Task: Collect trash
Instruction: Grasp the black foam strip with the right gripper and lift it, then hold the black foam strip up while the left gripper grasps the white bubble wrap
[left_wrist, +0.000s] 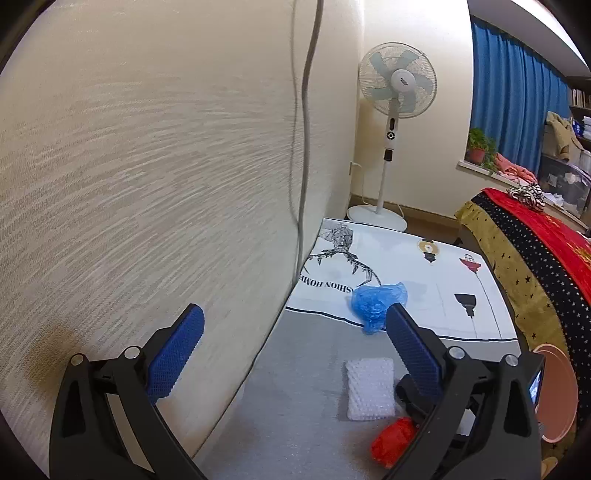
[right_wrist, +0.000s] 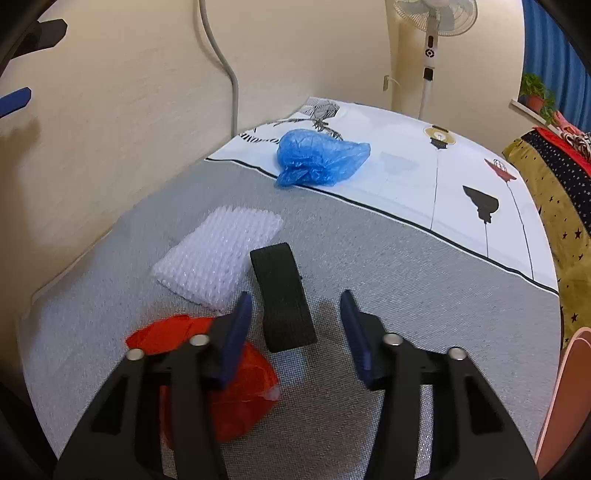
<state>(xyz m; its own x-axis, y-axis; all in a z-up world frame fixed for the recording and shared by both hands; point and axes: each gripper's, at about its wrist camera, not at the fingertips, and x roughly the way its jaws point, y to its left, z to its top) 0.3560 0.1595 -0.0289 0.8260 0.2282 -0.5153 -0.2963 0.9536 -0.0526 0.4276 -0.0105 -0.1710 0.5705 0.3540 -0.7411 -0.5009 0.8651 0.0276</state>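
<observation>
On the grey-and-white table (right_wrist: 388, 266) lie a blue plastic bag (right_wrist: 319, 157), a white bubble-wrap pad (right_wrist: 218, 256), a black foam block (right_wrist: 282, 295) and a red plastic bag (right_wrist: 236, 387). My right gripper (right_wrist: 297, 332) is open and empty, its fingers on either side of the black block's near end, just above it. My left gripper (left_wrist: 295, 343) is open and empty, held high beside the wall. The left wrist view also shows the blue bag (left_wrist: 376, 301), the bubble wrap (left_wrist: 369, 387), the red bag (left_wrist: 393, 441) and the table (left_wrist: 306, 387).
A pink bin (left_wrist: 557, 391) stands off the table's right edge, its rim also in the right wrist view (right_wrist: 565, 398). A cream wall (left_wrist: 147, 184) with a grey cable (left_wrist: 306, 110) runs along the left. A standing fan (left_wrist: 397, 88) and a blanket-covered bed (left_wrist: 535, 266) lie beyond.
</observation>
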